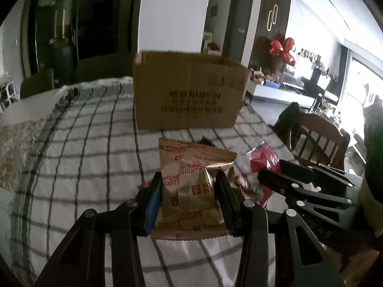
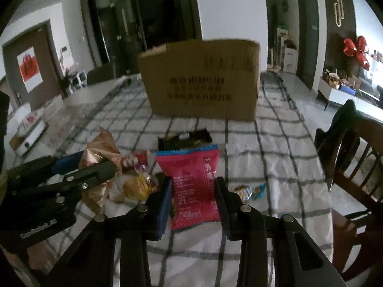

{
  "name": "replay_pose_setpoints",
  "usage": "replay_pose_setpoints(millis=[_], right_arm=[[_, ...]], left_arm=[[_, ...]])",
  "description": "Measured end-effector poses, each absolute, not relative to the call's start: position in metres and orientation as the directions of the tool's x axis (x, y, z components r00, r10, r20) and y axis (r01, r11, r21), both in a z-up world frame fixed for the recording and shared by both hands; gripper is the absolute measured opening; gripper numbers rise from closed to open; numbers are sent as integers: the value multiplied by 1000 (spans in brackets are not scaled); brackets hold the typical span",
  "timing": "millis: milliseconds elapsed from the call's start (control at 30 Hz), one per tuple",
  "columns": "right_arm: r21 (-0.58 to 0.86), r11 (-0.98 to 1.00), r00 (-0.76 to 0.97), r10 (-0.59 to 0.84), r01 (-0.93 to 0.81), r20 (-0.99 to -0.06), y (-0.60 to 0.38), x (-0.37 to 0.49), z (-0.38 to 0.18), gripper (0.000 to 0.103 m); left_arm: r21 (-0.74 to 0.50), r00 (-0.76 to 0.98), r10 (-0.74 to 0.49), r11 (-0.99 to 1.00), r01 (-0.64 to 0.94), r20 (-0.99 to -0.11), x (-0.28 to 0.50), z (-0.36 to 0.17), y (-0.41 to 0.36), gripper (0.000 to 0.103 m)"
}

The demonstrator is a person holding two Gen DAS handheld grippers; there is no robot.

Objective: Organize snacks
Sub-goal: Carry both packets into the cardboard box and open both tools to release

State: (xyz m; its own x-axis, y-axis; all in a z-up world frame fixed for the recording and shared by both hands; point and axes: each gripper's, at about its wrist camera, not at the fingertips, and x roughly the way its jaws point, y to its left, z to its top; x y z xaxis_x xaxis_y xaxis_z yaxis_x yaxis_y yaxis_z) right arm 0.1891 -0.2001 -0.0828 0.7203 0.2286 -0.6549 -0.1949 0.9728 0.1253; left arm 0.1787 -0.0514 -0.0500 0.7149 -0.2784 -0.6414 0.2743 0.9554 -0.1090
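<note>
In the left wrist view my left gripper [image 1: 189, 177] is shut on a gold "Fortune Biscuits" packet [image 1: 194, 191], held upright above the checked tablecloth [image 1: 95, 143]. My right gripper [image 2: 194, 181] is shut on a red snack packet [image 2: 191, 167] with a blue top edge; both pads press its sides. Each gripper also shows in the other's view: the right gripper [image 1: 275, 169] with the red packet [image 1: 263, 155] to the right, the left gripper [image 2: 91, 162] with the gold packet [image 2: 100, 148] to the left. An open cardboard box [image 2: 201, 79] stands behind them on the table.
A black packet [image 2: 184, 140] lies in front of the box. A pile of loose snacks [image 2: 136, 184] sits left of the red packet, and small wrapped sweets [image 2: 250, 190] to its right. A wooden chair [image 2: 354, 155] stands at the table's right edge.
</note>
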Motion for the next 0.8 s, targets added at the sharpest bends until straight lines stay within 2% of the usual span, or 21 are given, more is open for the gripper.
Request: replay_pose_setpoints(millis=[500, 800], right_arm=[[127, 976, 848, 218, -179, -482, -209, 234, 7, 36], [110, 978, 868, 209, -178, -451, -211, 287, 38, 36]], left_arm=[[-82, 788, -309, 945, 315, -532, 242, 33, -57, 44], [-46, 809, -295, 947, 317, -508, 304, 67, -63, 44]])
